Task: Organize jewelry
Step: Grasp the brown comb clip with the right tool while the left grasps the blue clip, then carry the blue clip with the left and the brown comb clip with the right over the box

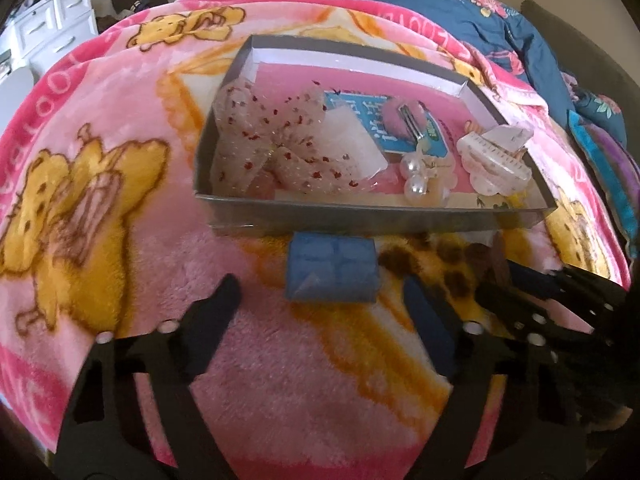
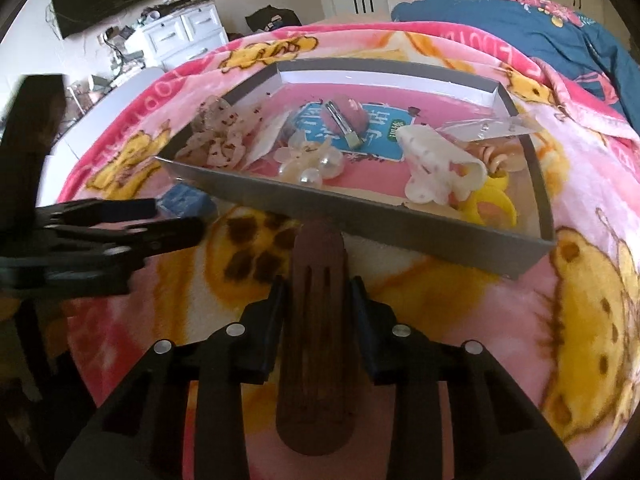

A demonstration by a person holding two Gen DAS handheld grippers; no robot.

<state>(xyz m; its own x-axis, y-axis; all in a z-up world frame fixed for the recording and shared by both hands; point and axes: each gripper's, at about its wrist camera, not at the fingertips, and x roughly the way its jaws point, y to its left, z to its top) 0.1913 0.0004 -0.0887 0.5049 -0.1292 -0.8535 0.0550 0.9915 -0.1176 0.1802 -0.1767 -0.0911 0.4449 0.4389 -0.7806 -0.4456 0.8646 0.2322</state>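
Right gripper (image 2: 318, 300) fingers clamp brown clip (image 2: 316, 344), tip blurred; left gripper (image 1: 320, 312) fingers released.

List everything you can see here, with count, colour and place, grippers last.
Tray: one, grey, on the blanket.
Blanket: one, pink with yellow bears, covering the bed.
Bow: one, sheer with red dots, tray's left.
Pearl clip: one, white, tray's middle.
Claw clip: one, white, tray's right.
Fluffy clip: one, pink, on a blue card.
Blue box: one, before the tray.
Brown hair clip: one, before the tray.
Duvet: one, navy floral, behind.
Dresser: one, white, far left.
Left gripper: open, near the blue box.
Right gripper: shut on the brown hair clip.
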